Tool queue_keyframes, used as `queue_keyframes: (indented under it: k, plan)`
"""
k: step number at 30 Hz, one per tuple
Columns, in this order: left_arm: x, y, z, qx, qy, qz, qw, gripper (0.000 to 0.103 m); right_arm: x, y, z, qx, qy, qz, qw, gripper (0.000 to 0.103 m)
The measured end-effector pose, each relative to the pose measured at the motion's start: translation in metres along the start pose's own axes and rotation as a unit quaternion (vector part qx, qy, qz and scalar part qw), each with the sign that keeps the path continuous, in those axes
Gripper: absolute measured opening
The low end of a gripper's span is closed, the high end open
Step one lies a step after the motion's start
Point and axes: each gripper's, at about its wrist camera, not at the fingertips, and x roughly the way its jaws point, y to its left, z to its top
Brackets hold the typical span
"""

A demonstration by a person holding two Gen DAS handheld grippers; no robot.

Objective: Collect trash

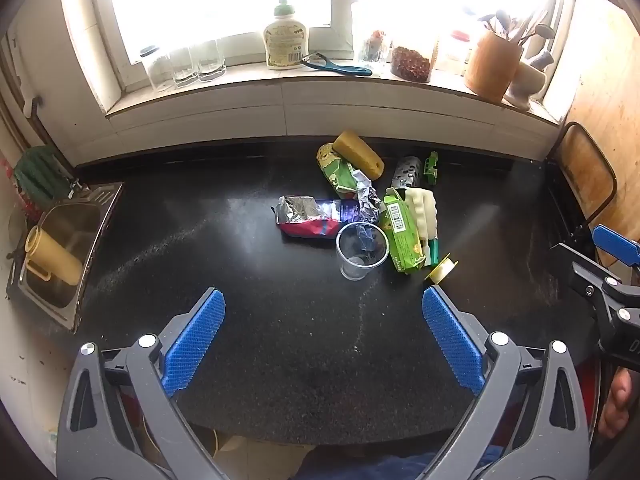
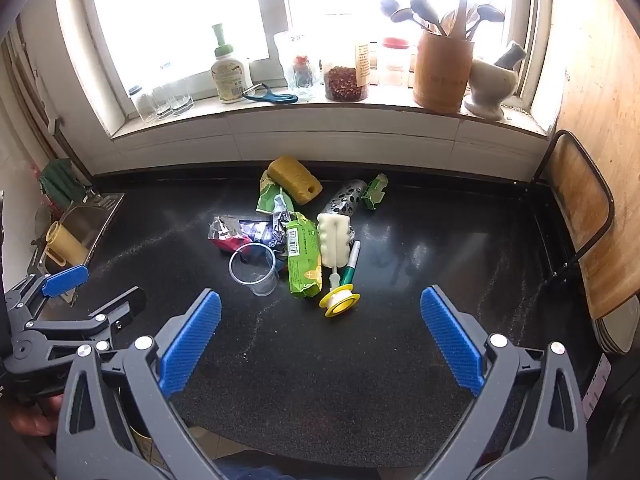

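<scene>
Nothing looks collected yet: the whole heap of rubbish lies untouched in the middle of the dark desk [image 1: 280, 340], a little above the centre of both wrist views. In the heap are a clear plastic cup [image 1: 362, 251] standing upright at the near edge, a crumpled foil bag [image 1: 310, 216] to its left, a green carton [image 1: 400, 236] to its right, a second green wrapper [image 1: 334, 168] farther back under a yellow sponge [image 1: 358, 154], and a yellow tape spool [image 2: 339, 300] at the near right corner. Some pieces, such as the white foam brush [image 2: 334, 236] and the green marker [image 2: 351, 266], may be tools and not trash; I cannot tell. The left gripper [image 1: 323, 312] and the right gripper [image 2: 320, 312] hover low in their frames, short of the heap, jaws wide apart and holding nothing. No bin or bag shows in either view, so every item remains to be picked and carried off.
</scene>
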Motion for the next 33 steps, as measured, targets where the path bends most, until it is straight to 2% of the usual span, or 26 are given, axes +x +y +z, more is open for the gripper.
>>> queue_keyframes:
  k: [33]
  plan:
    - [-0.0033,-0.0063,0.0019,0.002,-0.001,0.0,1.0,0.096,-0.0008,-0.0028,-0.0003,0.0,-0.003,0.001,1.0,0.097]
